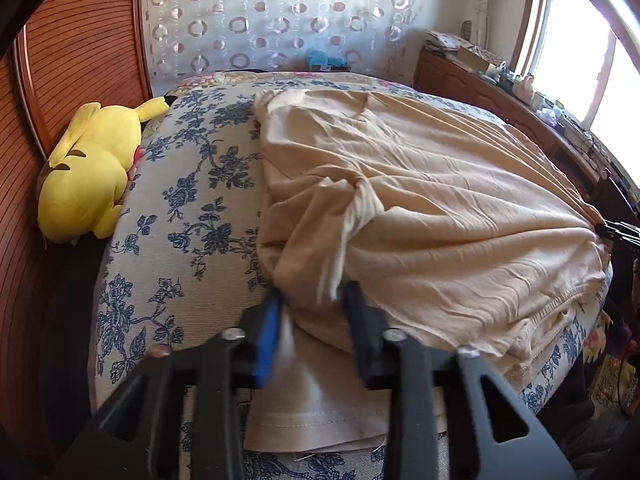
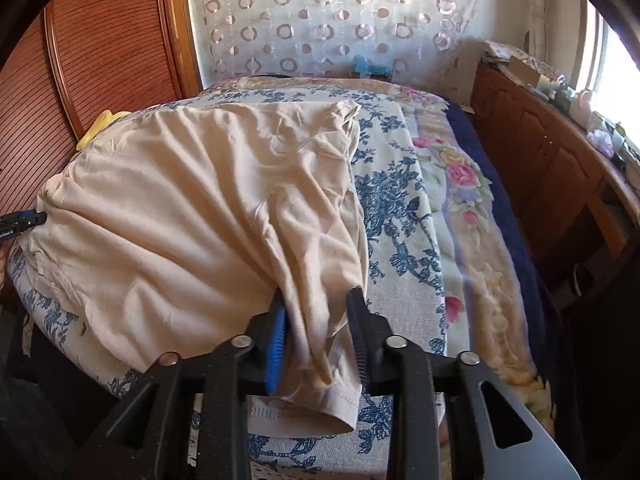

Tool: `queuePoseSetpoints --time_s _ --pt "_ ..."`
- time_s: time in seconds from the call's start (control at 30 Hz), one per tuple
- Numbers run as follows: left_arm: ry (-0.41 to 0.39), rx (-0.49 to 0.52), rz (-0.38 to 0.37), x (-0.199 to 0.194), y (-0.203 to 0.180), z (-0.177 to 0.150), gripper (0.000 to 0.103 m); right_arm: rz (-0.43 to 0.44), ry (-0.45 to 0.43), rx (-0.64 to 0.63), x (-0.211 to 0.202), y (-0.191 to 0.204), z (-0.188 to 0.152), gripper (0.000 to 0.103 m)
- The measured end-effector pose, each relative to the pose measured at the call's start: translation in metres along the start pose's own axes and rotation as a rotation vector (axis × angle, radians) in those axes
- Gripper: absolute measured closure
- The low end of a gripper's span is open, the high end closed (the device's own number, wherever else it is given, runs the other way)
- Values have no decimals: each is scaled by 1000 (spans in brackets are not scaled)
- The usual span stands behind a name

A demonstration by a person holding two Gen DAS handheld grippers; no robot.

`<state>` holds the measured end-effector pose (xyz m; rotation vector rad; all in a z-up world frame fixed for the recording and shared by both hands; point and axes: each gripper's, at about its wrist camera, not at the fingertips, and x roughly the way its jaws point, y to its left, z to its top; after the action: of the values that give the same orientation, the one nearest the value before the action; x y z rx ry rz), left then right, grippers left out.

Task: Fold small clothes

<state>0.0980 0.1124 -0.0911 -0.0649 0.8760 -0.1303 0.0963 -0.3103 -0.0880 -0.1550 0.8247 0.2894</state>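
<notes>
Spread over the bed (image 1: pixel 180 208), on a cover with blue flowers: the cream cloth (image 1: pixel 440 200). Wrinkled all over, with a bunched knot near the middle in the left view. Fills that view from the middle out to 3 o'clock, with the near hem hanging down at 6 o'clock.

At 6 o'clock in its own view, the left gripper (image 1: pixel 314 290). Jaws clenched on a thick fold of the cream cloth, blue pad on one side, black pad on the other, cloth pressed against both. A bit blurry right there.

At 6 o'clock in its own view too, the right gripper (image 2: pixel 316 298). Jaws released and standing apart, with a loose fold of the cream cloth hanging between them and the stitched hem just below. Touches the blue pad; hard to tell about the black one.

Well apart from each other, one at each near corner of the cloth.

At 9 o'clock in the left view, a yellow plush toy (image 1: pixel 92 168), beside the bed and apart from the cloth.
</notes>
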Motion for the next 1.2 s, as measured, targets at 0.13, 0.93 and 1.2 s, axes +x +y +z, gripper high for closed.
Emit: queuePoseSetpoints --time_s 0.13,0.93,1.2 --pt "-26 -23 -63 -10 -1 1 96 -20 -35 -8 -12 2 -5 60" --pt "-136 334 -407 -34 -216 123 97 85 -141 95 -32 -5 -40 43" --pt "-130 447 -502 -32 -311 159 97 96 -192 125 -44 -21 -53 43"
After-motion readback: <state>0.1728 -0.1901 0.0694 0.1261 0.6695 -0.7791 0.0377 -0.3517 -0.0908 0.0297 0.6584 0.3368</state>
